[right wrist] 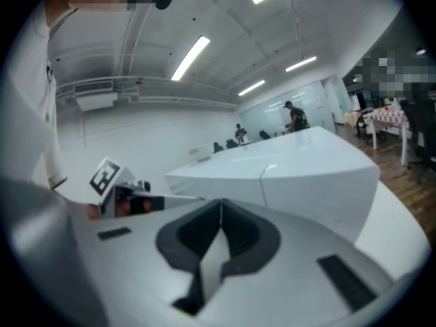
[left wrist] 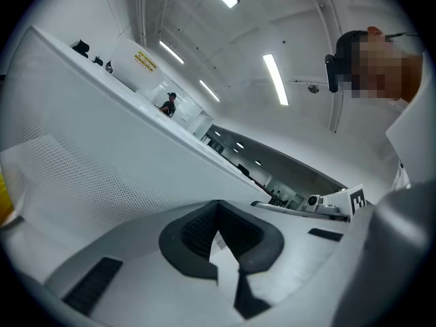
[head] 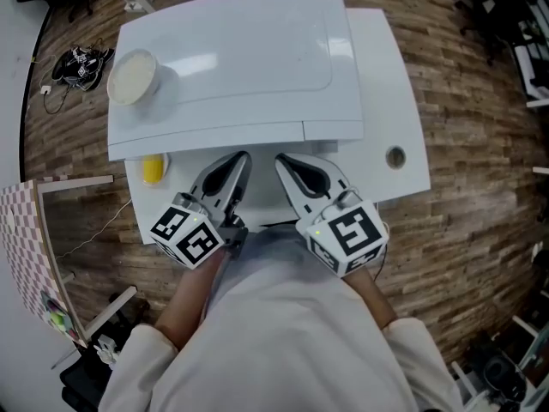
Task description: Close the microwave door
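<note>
Wood-plank flooring (head: 480, 187) surrounds a white table (head: 399, 110) that carries a white microwave (head: 232, 58), seen from above. The microwave's door faces the person, and nothing swings out past the front edge, so it looks shut. The left gripper (head: 243, 157) and right gripper (head: 281, 159) sit side by side just in front of that face, tips toward it. Each has its jaws pressed together with nothing between them; whether the tips touch the door cannot be told. A round cream cup (head: 131, 77) stands on the microwave's top at its left end. A yellow object (head: 153, 169) lies on the table below that corner. Black cables (head: 79, 65) lie on the floor beyond.
</note>
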The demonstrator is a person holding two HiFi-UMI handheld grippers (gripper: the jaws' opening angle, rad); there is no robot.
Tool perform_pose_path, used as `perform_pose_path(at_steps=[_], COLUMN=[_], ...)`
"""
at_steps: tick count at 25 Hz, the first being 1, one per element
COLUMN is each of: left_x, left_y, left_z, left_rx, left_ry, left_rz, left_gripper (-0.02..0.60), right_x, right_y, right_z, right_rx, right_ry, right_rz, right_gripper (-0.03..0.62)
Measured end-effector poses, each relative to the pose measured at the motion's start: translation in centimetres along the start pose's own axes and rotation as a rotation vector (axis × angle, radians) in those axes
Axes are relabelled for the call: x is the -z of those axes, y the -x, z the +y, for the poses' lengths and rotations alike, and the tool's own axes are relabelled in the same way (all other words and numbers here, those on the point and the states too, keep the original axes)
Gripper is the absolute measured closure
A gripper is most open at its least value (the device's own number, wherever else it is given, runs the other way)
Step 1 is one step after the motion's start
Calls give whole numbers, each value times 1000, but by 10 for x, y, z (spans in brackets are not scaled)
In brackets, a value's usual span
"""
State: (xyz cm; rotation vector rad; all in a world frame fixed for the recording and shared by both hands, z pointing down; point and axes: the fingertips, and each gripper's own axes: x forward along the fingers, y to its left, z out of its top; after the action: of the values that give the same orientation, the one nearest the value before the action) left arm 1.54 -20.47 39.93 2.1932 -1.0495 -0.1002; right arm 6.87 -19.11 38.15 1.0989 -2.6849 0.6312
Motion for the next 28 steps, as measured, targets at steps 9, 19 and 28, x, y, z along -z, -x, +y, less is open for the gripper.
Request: perform_pose_path(at_steps=[9,19,28], left_x=[15,16,15], left_y=[9,22,24], left_z=[-15,-32,-42], left_rx=[27,53,70], left_ry=[8,-47,-65], left_rz=[9,5,-1], left_gripper=[565,565,565], right_x=[2,3,0], right_y=[31,57,74], right_z=[-9,-10,-15], right_rx=[71,113,112], right_ry=[-15,-37,-38], right_rz=[-34,-65,-89], right_gripper=[571,571,571])
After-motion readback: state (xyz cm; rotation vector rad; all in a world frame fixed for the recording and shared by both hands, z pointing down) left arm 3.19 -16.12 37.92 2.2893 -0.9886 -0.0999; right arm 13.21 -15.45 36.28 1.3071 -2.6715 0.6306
